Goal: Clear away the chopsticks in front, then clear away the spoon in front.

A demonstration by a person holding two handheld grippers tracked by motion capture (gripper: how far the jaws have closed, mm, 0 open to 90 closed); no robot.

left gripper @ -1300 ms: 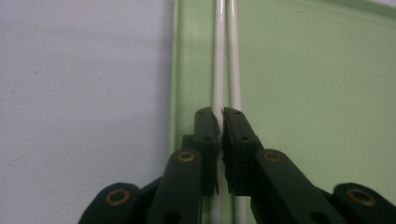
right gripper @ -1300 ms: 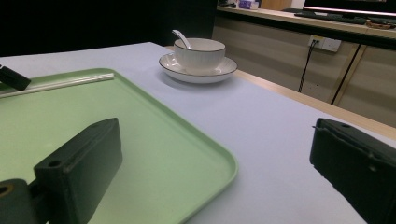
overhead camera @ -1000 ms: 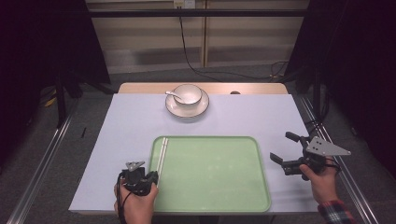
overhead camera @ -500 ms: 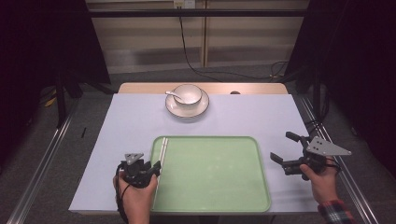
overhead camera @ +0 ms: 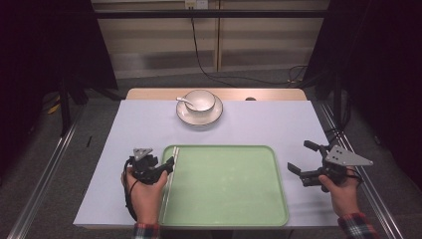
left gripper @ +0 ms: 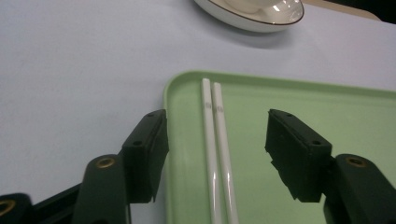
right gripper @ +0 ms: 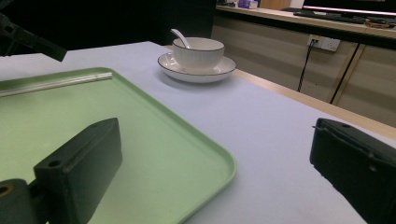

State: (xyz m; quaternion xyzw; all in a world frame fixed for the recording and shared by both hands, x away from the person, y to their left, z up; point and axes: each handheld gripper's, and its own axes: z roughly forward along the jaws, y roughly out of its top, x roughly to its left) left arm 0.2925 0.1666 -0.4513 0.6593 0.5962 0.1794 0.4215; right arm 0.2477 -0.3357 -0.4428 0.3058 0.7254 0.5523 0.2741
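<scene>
Chopsticks [left gripper: 215, 140], a white pair laid side by side and touching, are seen along the left edge of a green tray [overhead camera: 224, 191] that lies on the near half of a pale lavender table [overhead camera: 124, 129]. In the left gripper view the pair runs up between the two black jaws, which are spread wide, one jaw over the table just outside the tray rim and the other over the tray floor; nothing is gripped, and whether the jaws touch the surface cannot be told. In the high view the left gripper [overhead camera: 161, 167] is held in a hand [overhead camera: 144, 191] at the tray's left edge, pointing forward and to the right, with a plaid cuff at the wrist. The right gripper [overhead camera: 304, 160] is held by the other hand [overhead camera: 343, 191] over the table just right of the tray, its jaws likewise wide apart and holding nothing, a grey three-cornered plate on top. In the right gripper view the tray's near corner lies between its jaws. A white bowl [overhead camera: 200, 100] with a spoon [overhead camera: 183, 101] in it stands on a saucer [overhead camera: 199, 114] at the far middle of the table, well apart from the tray.
</scene>
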